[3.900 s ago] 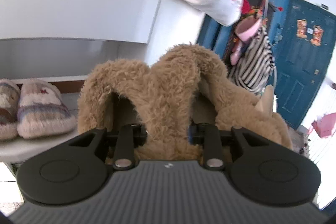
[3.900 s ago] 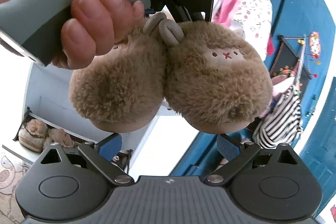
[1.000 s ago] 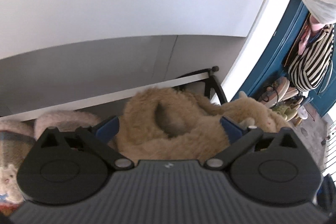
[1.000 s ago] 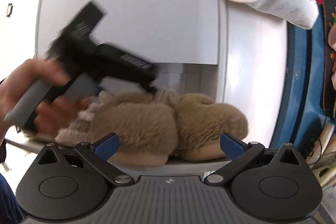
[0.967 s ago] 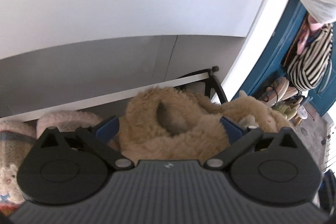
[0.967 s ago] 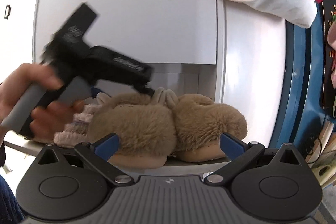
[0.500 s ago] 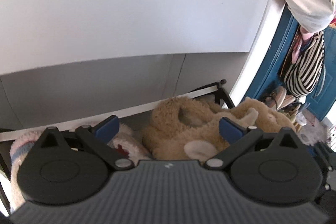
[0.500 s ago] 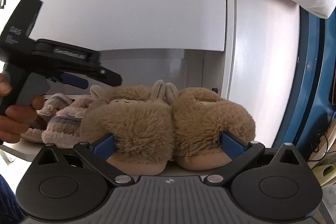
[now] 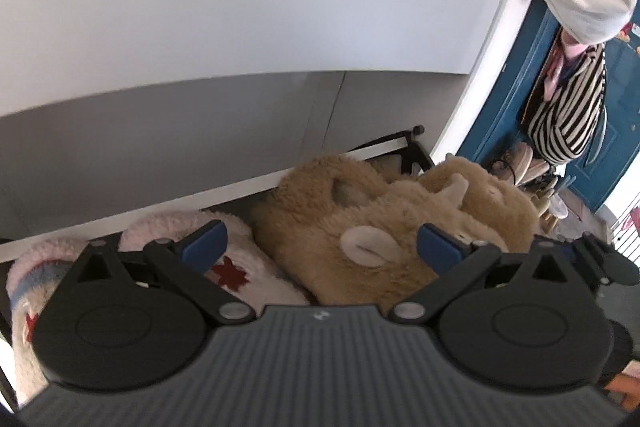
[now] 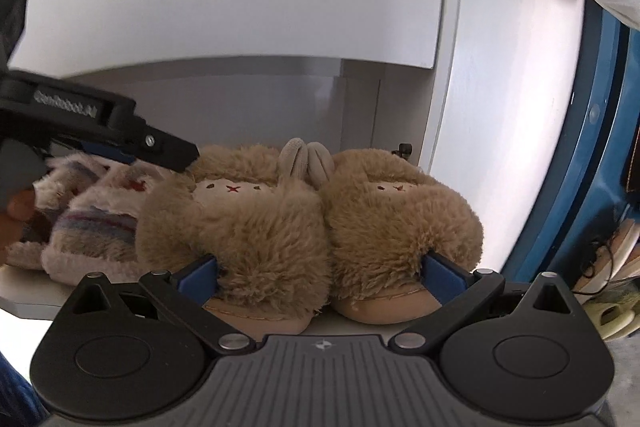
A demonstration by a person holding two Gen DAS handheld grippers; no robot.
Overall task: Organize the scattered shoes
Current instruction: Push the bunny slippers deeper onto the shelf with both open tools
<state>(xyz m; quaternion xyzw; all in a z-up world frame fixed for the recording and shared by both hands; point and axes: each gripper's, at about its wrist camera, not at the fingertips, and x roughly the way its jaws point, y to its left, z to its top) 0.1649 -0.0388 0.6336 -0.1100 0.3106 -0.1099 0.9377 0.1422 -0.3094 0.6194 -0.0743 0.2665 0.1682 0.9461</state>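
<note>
Right wrist view: brown slippers (image 10: pixel 312 223) side by side on white shelf (image 10: pixel 28 293), right gripper (image 10: pixel 320 273) spread wide, empty, in front. Left gripper (image 9: pixel 320 247) spread above them. Striped slippers (image 10: pixel 92 223) touching left; cabinet wall near right.

My own left gripper (image 9: pixel 320 247) covers the fronts of the pink striped slippers (image 9: pixel 224 259) and the near edge of the brown slippers (image 9: pixel 360 227). From my right gripper (image 10: pixel 318 277) I lose the brown pair's toes behind the fingers (image 10: pixel 444 277). The shelf (image 10: pixel 24 295) runs off frame left. Shoes on the floor (image 9: pixel 524 163) by the blue door are too small to sort out.
</note>
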